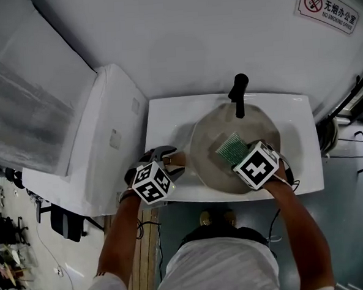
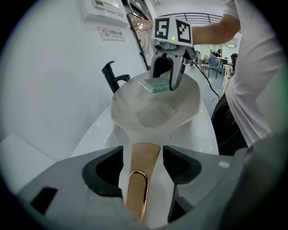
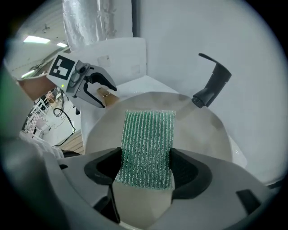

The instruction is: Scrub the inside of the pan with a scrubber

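Head view: pan [image 1: 213,136] sits in the white sink [image 1: 301,140], bowl under the black faucet [image 1: 239,92], handle [image 1: 177,161] running out to the person's L. L gripper [image 1: 166,164] is at the handle end. R gripper [image 1: 238,155] is over the bowl w/ the green scrubber [image 1: 229,146] at its tip, so R is the arm nearer the surface to be scrubbed. L gripper view: the handle lies straight along the jaw axis, between the jaws, but a strip of white shows beside it. The jaws are released, not pinching, so prob. nothing steadies the pan. The bowl is dead ahead, w/ the R gripper reaching into its far side. R gripper view: jaws clenched on the scrubber's near end, its long axis pointing fwd & down onto the pan floor, twd the faucet. Touching or just above, can't tell. Scrub strokes would push along the handle line, so L prob. needs to re-clamp first or the pan may slide.
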`<state>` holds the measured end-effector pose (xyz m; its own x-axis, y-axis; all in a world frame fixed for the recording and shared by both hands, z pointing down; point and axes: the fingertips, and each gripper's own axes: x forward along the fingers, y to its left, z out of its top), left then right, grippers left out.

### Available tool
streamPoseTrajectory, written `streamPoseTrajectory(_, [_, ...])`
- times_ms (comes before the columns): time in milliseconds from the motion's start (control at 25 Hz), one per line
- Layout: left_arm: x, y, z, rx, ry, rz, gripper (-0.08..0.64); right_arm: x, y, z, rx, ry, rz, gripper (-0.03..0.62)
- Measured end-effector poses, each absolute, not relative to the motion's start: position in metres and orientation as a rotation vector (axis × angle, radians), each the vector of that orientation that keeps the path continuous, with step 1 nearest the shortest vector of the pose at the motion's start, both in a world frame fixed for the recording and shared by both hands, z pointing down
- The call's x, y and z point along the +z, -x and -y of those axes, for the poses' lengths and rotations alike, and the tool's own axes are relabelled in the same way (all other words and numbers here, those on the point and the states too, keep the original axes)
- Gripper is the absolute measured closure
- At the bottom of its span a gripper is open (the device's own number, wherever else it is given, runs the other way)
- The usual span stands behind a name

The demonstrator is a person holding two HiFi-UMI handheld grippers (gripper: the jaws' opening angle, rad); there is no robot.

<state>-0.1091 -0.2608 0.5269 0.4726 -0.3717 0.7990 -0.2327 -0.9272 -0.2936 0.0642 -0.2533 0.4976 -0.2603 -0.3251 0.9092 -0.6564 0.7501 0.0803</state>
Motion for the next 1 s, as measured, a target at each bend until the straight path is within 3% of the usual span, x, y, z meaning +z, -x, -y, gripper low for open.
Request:
streamPoseTrajectory(640, [0.385, 0.046, 0.256, -0.758, 2.788, -0.723, 0.293, 0.403, -0.039, 0.259, 0.286, -0.875, 2.225, 0.253])
streamPoseTrajectory(1000, [0.322, 0.029, 0.253, -0.332, 2.88, -0.92, 0.426, 0.336, -0.03, 0.259, 0.174, -0.995, 2.524, 0.253])
